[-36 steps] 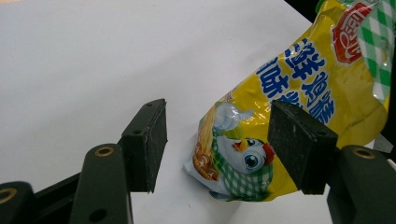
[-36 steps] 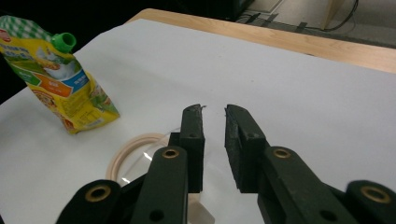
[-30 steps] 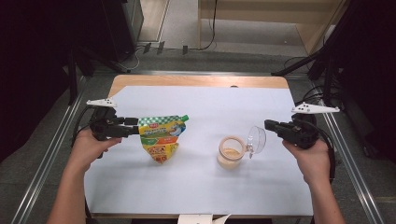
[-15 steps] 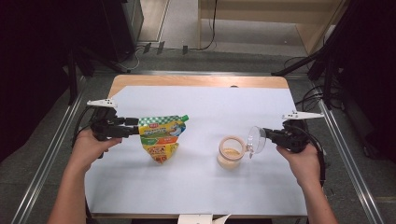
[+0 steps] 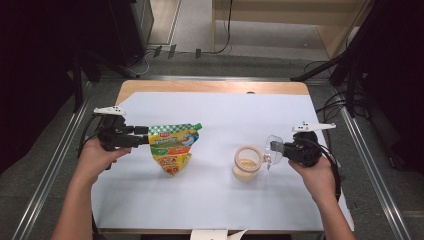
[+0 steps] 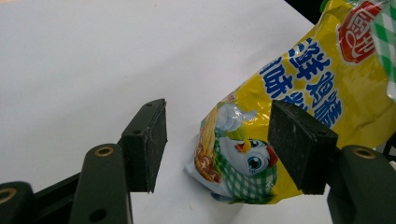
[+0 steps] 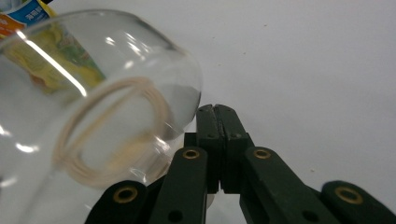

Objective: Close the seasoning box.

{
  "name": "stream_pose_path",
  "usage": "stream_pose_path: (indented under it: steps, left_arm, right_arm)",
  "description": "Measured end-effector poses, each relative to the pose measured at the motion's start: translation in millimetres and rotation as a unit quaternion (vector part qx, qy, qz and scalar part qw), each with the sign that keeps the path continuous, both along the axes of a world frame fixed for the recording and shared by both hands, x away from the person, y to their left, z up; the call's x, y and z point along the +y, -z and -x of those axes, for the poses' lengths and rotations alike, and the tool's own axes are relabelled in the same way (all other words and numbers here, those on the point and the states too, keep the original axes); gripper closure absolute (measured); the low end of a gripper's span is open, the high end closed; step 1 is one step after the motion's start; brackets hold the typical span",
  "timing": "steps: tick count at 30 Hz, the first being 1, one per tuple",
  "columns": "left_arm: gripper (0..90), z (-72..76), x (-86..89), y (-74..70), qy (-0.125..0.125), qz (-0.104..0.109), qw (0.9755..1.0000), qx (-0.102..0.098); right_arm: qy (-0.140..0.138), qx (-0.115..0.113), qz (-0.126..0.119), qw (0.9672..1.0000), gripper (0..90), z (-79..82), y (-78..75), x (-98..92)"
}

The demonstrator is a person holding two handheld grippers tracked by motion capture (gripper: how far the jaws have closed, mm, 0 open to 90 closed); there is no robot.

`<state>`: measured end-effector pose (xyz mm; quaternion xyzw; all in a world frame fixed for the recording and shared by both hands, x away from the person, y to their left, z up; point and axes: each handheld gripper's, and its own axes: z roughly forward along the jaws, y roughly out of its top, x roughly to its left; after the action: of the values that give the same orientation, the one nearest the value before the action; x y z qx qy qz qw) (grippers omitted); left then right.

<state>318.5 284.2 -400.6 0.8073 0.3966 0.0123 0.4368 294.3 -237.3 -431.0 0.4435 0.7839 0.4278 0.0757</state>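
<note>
A yellow food pouch with a green cap lies on the white sheet at the left. My left gripper is at its upper left corner. In the left gripper view the jaws stand open, with the pouch just beyond the pads and its corner in the gap. A small round jar with a beige rim holds yellowish powder. My right gripper is shut on the edge of a clear glass cover, tilted just right of the jar. The right gripper view has the shut jaws against the glass.
The white sheet covers most of the wooden table, whose far edge is bare. Metal rails run along both sides. Cables lie on the floor behind the table, and dark stands rise at the back left and back right.
My right hand has sunk a little with the glass cover, which stays beside the jar. The left gripper and the pouch have not moved.
</note>
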Motion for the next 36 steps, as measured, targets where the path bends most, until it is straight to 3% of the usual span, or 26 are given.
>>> stream_pose_path:
  steps: [8, 19, 28, 36]
  left_arm:
    - [38.5, 0.5, 0.5, 0.1, -0.002, 0.0, 1.0, 0.0]
    - [38.3, 0.1, 0.6, 2.1, -0.002, -0.002, 1.0, 0.001]
    - [37.9, -0.1, -0.1, 2.5, -0.003, -0.001, 1.0, 0.001]
    - [37.8, -0.2, 0.5, 2.9, -0.005, -0.001, 1.0, 0.0]
  right_arm:
    - [-0.012, -0.004, -0.004, 0.9999, 90.0, 3.1, -2.0, 6.8]
    - [-0.025, -0.023, 0.012, 0.9993, 81.7, 4.7, -2.0, 14.8]
    - [-0.019, -0.025, 0.003, 0.9995, 61.0, 1.0, 5.7, 7.5]
    - [-0.01, -0.034, -0.009, 0.9993, 52.3, -2.5, 13.6, -1.7]
